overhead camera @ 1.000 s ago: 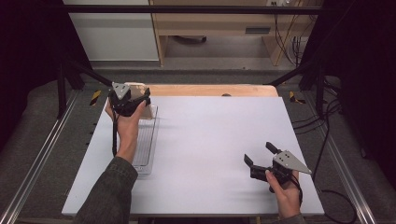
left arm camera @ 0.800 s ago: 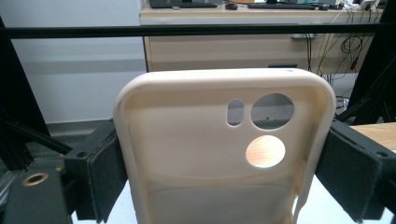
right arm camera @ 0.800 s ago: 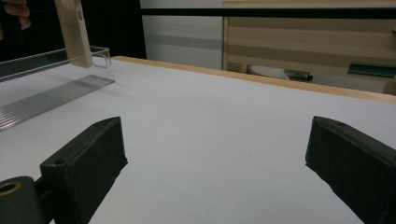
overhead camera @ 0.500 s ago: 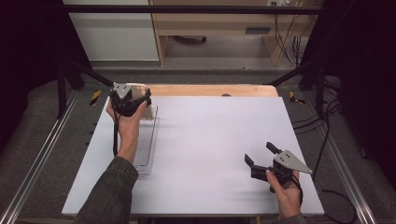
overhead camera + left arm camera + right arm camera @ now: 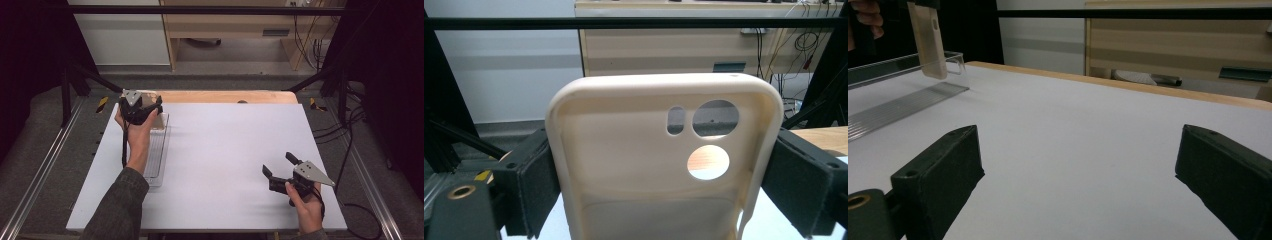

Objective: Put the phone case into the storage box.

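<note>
1. Two grippers are on show, and the left gripper (image 5: 664, 170) has its jaws clamped on a cream phone case (image 5: 664, 165), one black pad pressed against each long edge.
2. From the left gripper view the case stands upright between the pads: long axis running up and down, camera-cutout end at the top, hollow inner side facing the camera.
3. Three openings sit in that upper part, a small slot, a large round hole beside it, and another round hole just below, with the wooden table edge visible through the lowest one.
4. In the high view the left gripper (image 5: 145, 107) is at the far left corner of the white table (image 5: 225, 150), held over the far end of a clear ribbed tray (image 5: 156, 155) that runs lengthwise along the table's left side.
5. Over in the right gripper view, the phone case (image 5: 928, 40) hangs nearly vertical with a slight tilt, its lower end just above the tray (image 5: 903, 107); whether it touches is too close to call.
6. Meanwhile the right gripper (image 5: 281, 166) sits low near the table's near right corner, well apart from the tray, jaws spread wide with nothing between them.
7. Its jaws point toward the far left, across bare white table.
</note>
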The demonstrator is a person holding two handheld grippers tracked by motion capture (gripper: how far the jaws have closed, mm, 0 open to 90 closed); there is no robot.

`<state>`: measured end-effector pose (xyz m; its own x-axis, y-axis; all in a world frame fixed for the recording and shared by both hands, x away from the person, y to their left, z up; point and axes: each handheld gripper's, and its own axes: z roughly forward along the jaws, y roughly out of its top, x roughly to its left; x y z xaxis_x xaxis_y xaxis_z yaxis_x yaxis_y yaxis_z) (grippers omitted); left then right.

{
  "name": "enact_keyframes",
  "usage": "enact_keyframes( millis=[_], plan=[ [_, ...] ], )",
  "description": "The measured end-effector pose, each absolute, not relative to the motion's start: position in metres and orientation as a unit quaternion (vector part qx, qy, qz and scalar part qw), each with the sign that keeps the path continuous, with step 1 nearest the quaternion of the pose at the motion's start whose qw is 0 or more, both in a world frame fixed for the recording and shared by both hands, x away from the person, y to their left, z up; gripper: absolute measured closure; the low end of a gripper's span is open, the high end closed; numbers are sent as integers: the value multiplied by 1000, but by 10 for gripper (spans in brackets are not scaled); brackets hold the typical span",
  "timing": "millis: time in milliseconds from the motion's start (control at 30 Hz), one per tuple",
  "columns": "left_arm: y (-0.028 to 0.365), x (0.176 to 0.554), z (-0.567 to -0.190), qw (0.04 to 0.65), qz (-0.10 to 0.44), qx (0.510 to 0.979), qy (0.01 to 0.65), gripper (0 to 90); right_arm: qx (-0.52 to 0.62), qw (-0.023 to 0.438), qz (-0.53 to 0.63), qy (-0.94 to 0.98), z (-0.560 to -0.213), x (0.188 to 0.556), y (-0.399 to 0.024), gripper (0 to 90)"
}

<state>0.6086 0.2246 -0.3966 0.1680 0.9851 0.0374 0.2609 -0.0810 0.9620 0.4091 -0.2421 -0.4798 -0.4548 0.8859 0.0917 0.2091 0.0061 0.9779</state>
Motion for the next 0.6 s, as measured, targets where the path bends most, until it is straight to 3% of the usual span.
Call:
enact_keyframes(
  millis=[600],
  plan=[
    [225,612,-401,450,397,616,510,107,427,301,562,641,-480,409,-243,47]
  ],
)
